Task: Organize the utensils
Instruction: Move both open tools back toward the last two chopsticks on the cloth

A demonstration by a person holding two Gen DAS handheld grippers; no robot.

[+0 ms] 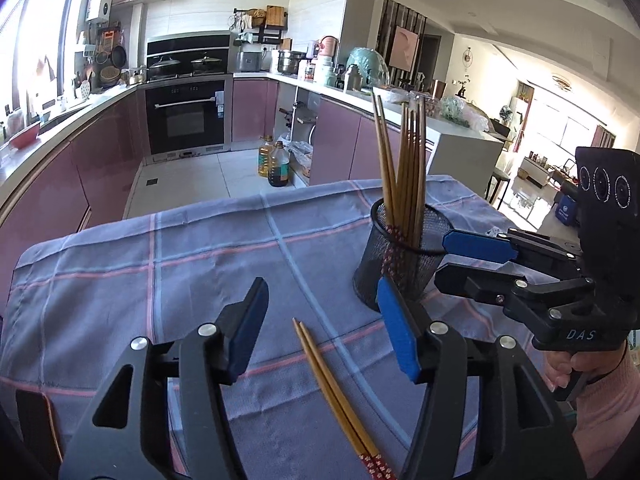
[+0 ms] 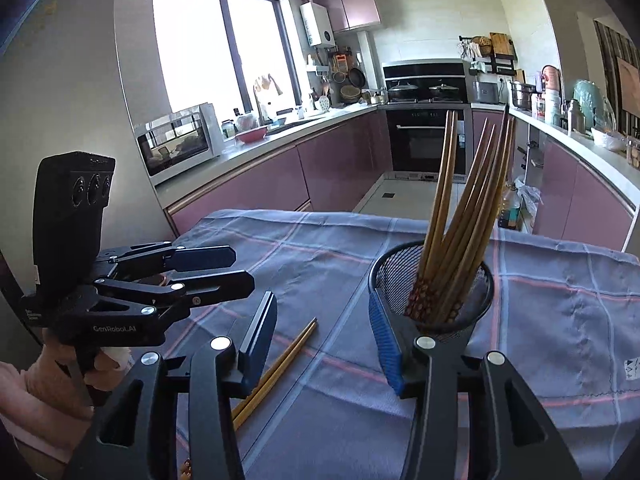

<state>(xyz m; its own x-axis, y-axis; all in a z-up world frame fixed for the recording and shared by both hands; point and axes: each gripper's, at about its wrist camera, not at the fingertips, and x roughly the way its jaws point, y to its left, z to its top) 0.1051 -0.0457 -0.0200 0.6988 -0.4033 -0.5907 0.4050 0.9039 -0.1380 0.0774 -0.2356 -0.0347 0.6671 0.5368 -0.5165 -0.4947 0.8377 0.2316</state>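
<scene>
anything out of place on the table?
One pair of chopsticks lies loose on the cloth, outside the mesh holder where the others stand upright. Nothing looks spilled or damaged.

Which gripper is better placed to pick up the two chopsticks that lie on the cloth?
Left. The left gripper stands open right over the loose chopsticks; the right gripper, also open, sits nearer the mesh holder.

We stand in a home kitchen: pink cabinets [image 1: 100, 160] run along the left, a built-in oven [image 1: 186, 116] sits far, 2 pots [image 1: 184, 64] above it.
</scene>
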